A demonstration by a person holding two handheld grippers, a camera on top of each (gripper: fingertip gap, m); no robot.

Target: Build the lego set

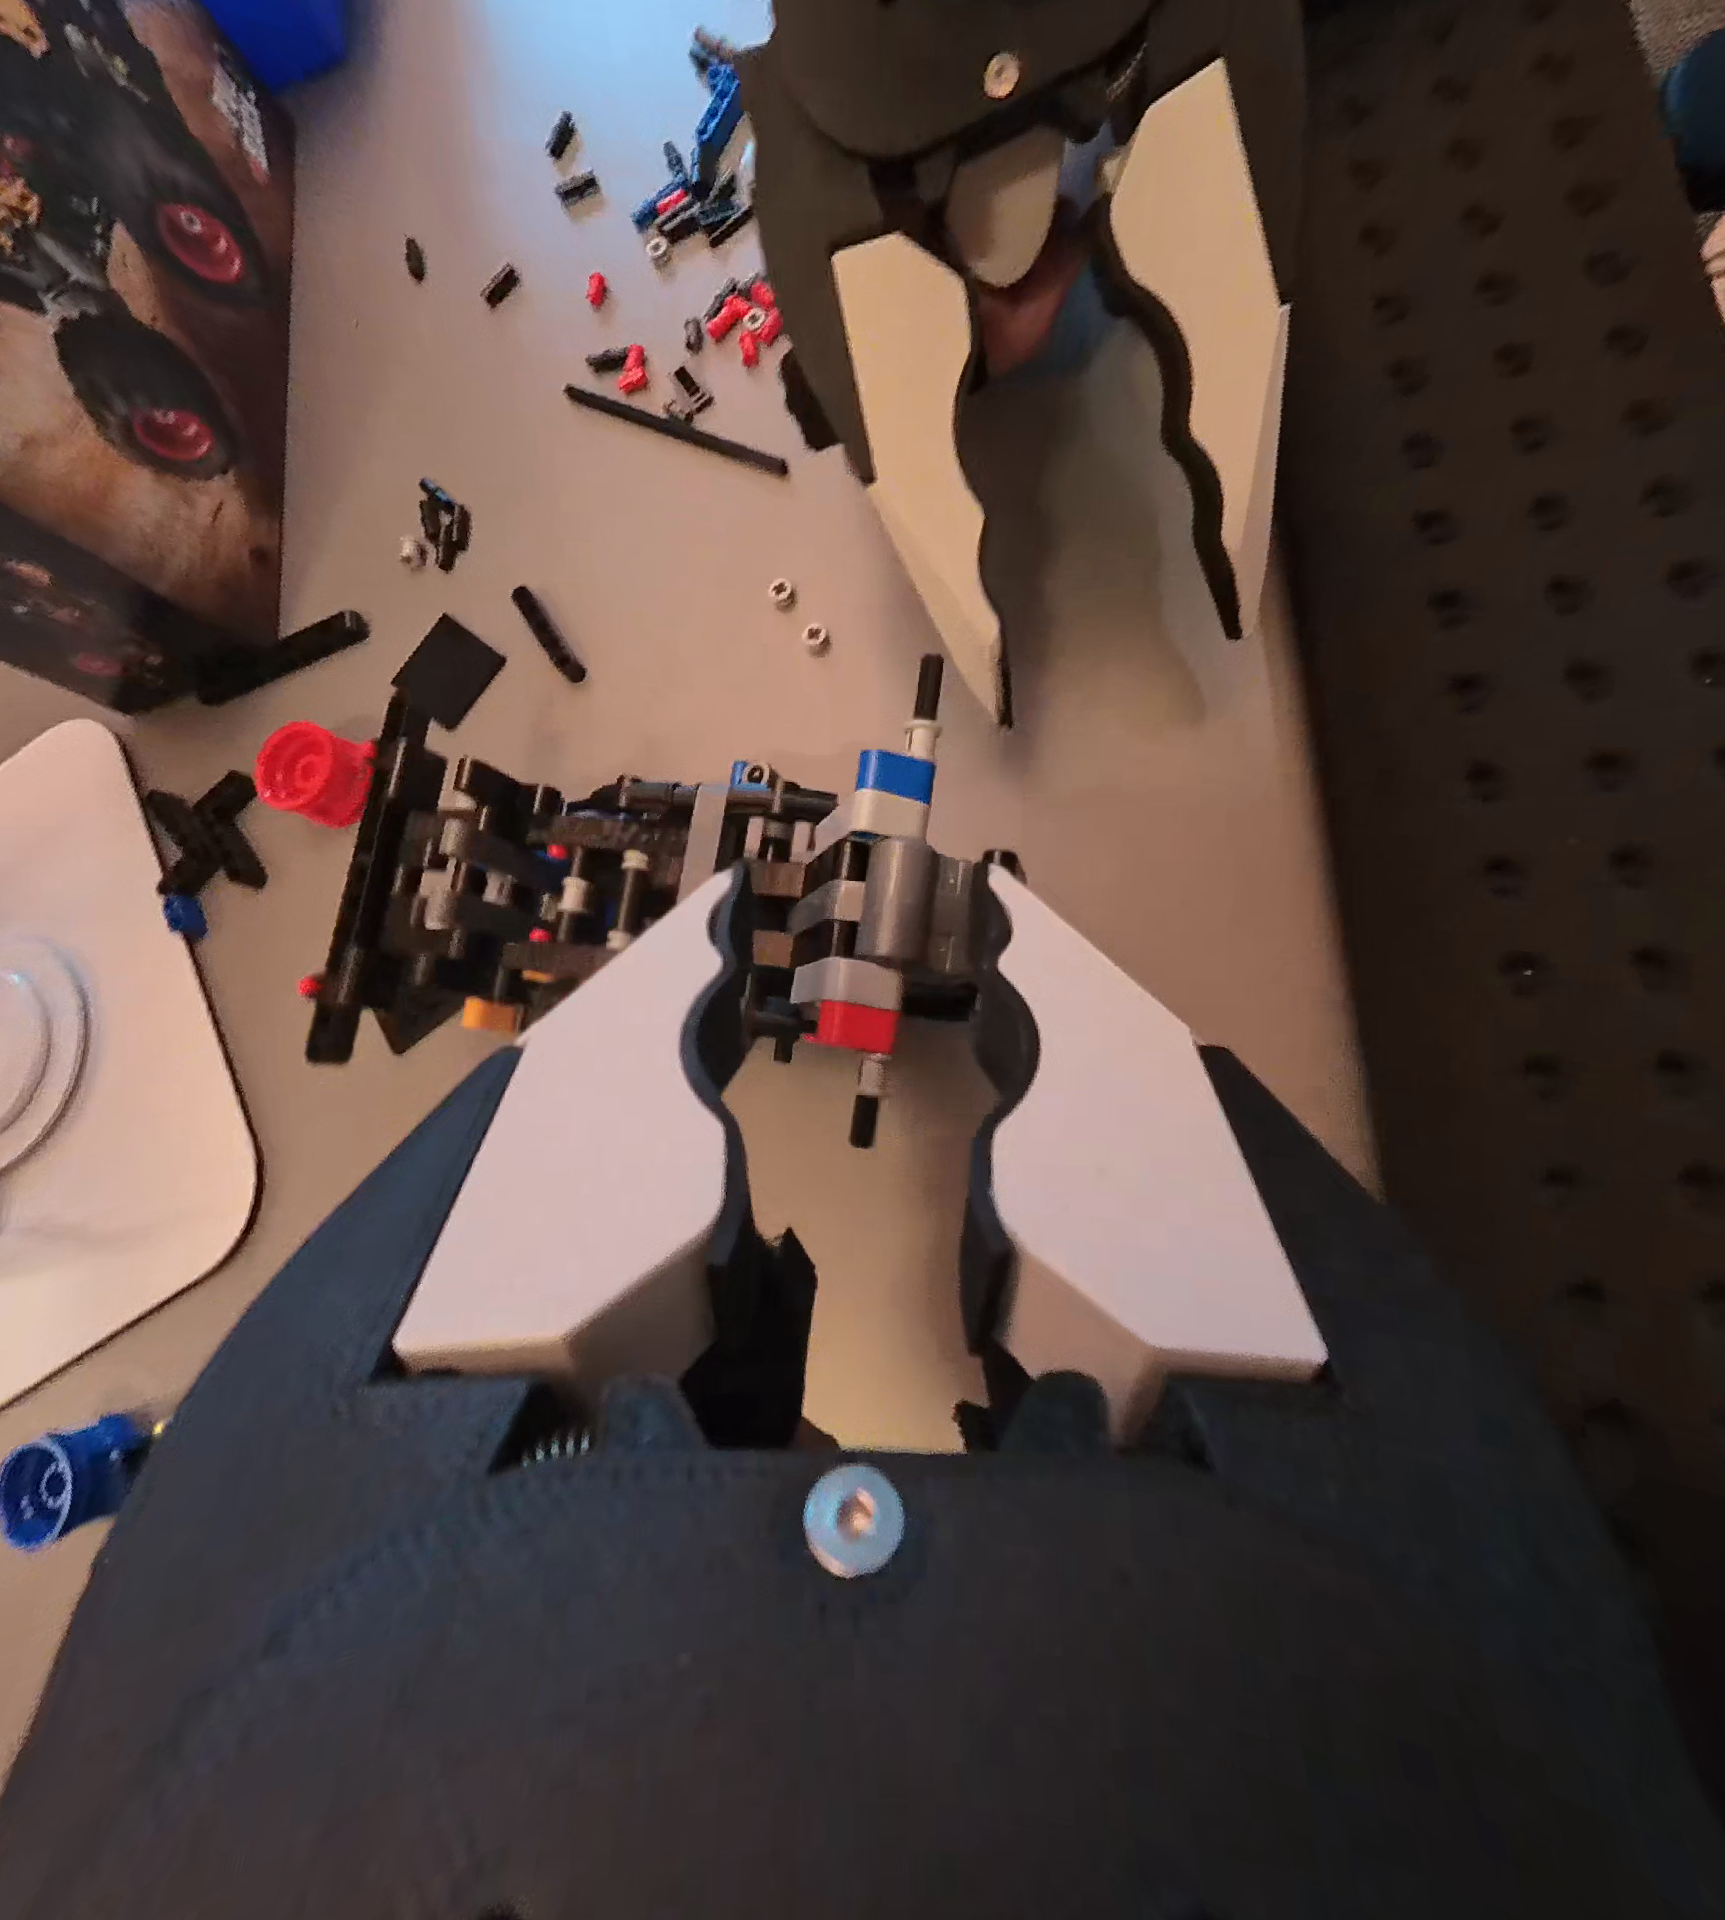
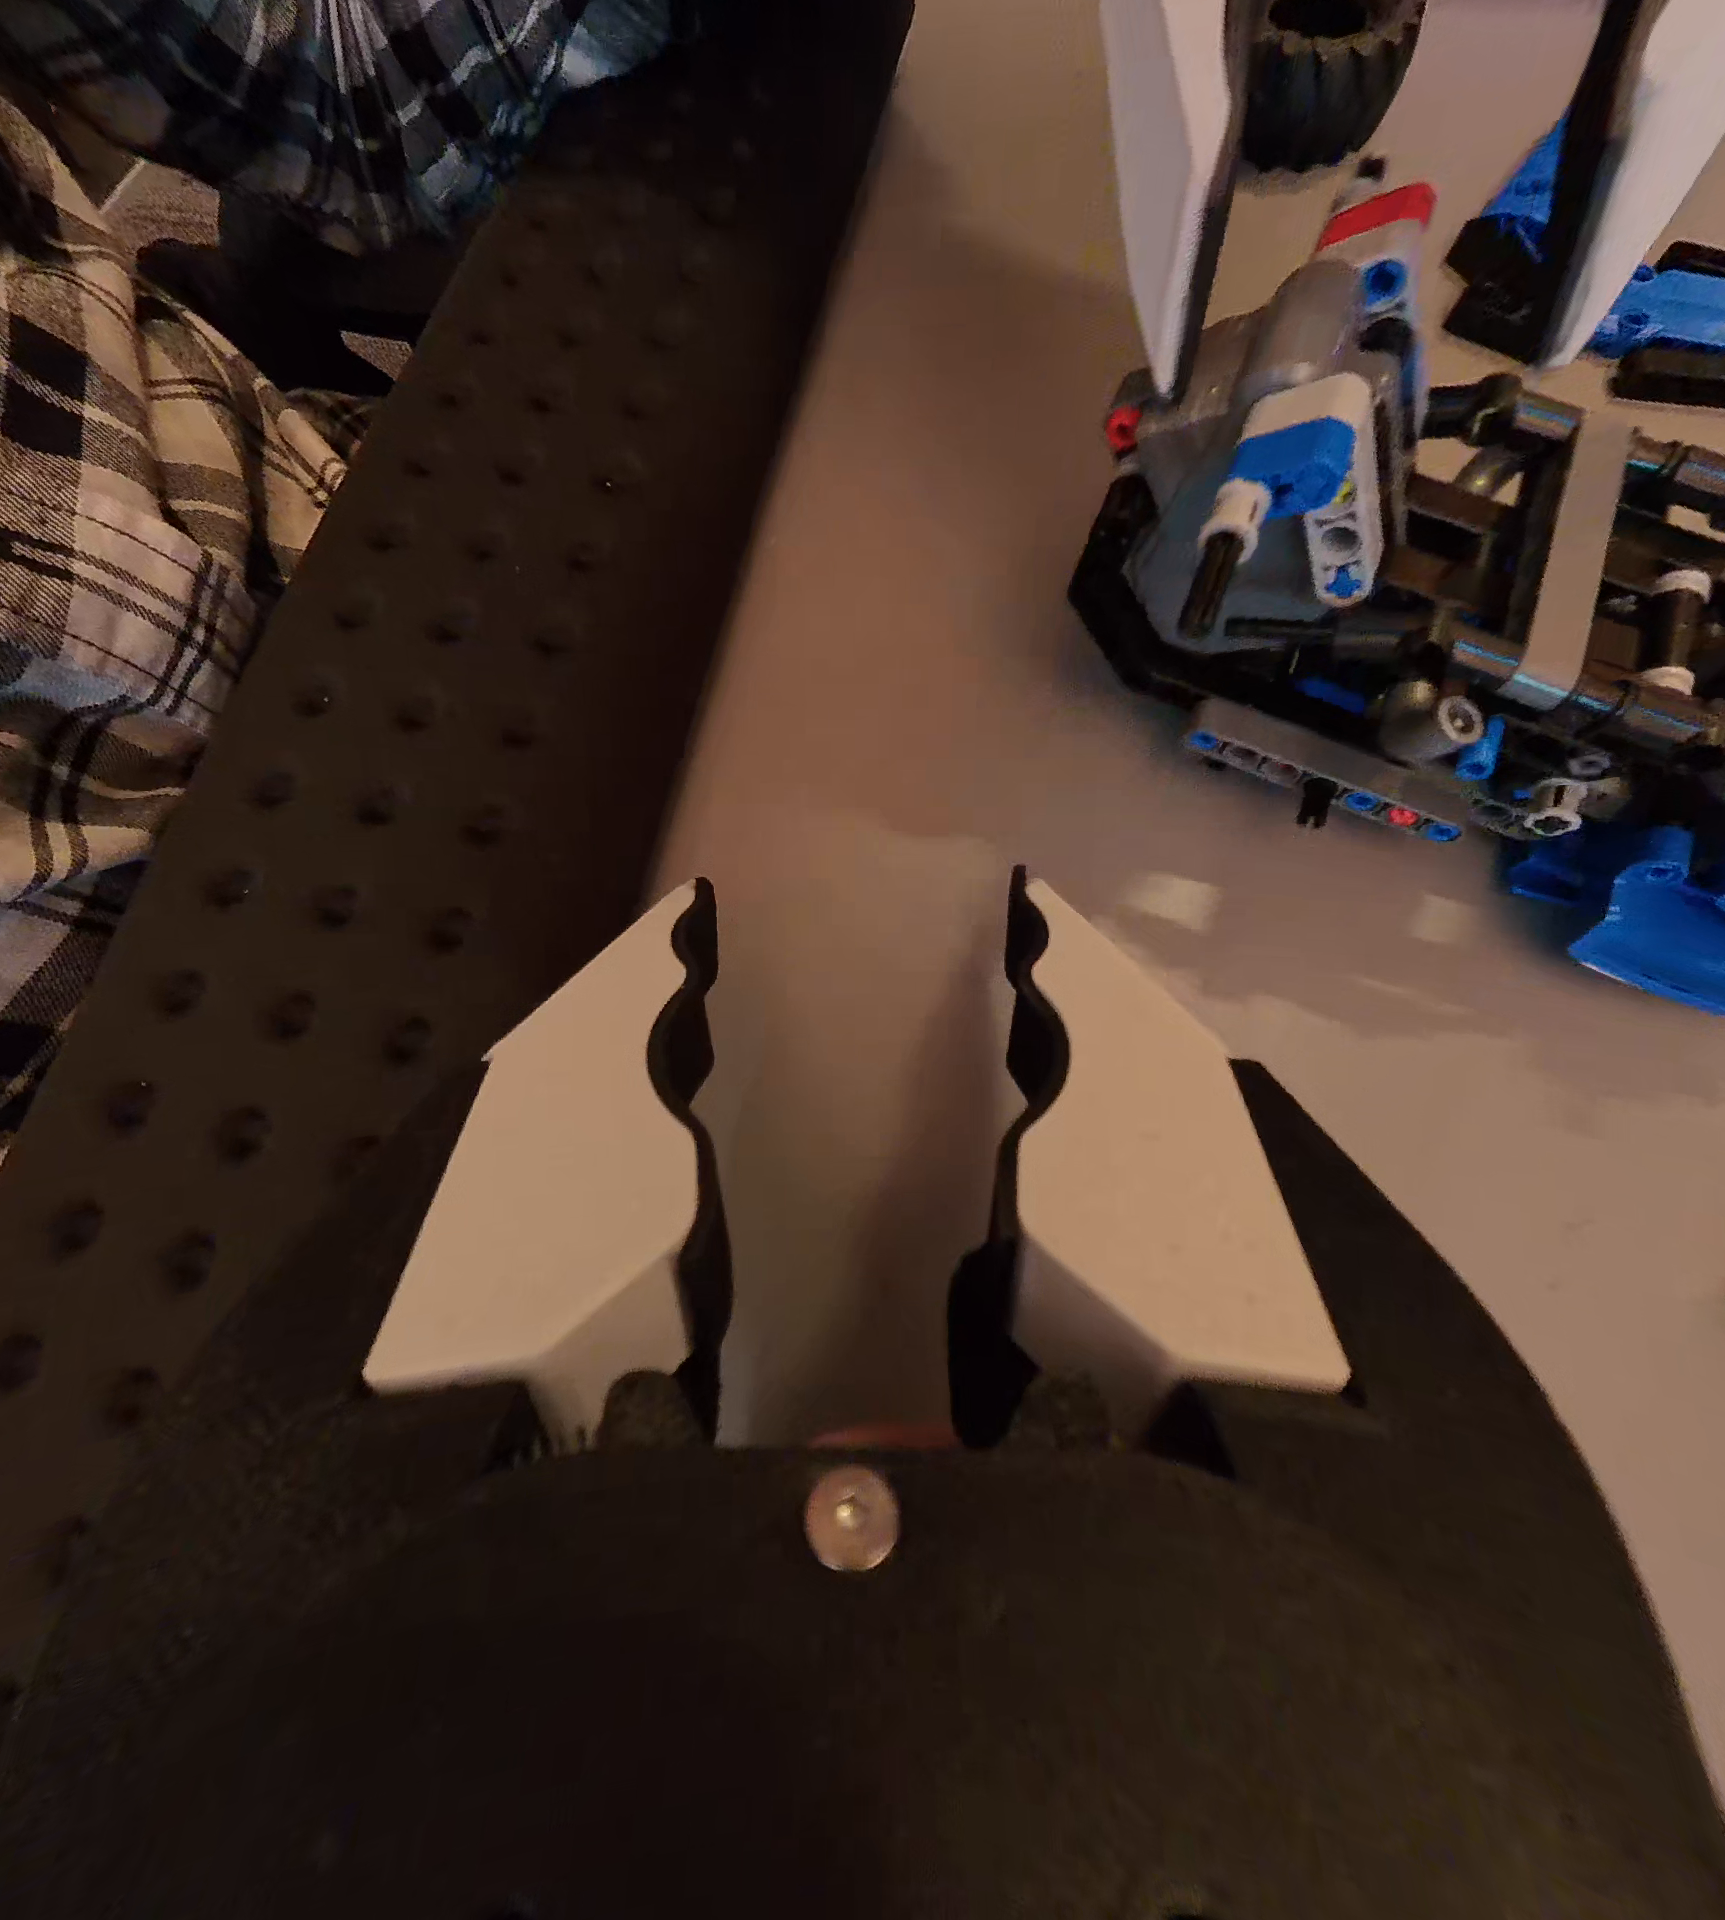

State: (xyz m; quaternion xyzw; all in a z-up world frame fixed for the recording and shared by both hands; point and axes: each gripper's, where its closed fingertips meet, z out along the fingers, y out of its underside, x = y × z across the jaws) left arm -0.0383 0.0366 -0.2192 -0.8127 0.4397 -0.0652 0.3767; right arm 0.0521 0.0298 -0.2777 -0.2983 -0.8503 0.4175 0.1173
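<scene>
Chassis [image 1: 629, 894] end pinched by left gripper [image 1: 863, 883] at 12 o'clock; right gripper [image 2: 858, 883] spread, empty, likely next fetches loose pins [image 1: 733, 322].

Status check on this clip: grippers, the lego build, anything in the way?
Left gripper clamped on the lego chassis at its grey end. Right gripper open, empty, over bare table. Loose pieces scattered beyond; nothing blocking.

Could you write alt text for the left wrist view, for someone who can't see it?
The left gripper closes its white fingers around the grey end of a half-built lego vehicle on a pale table. The empty right gripper hangs open above, with loose pieces and the set's box beyond.
</scene>
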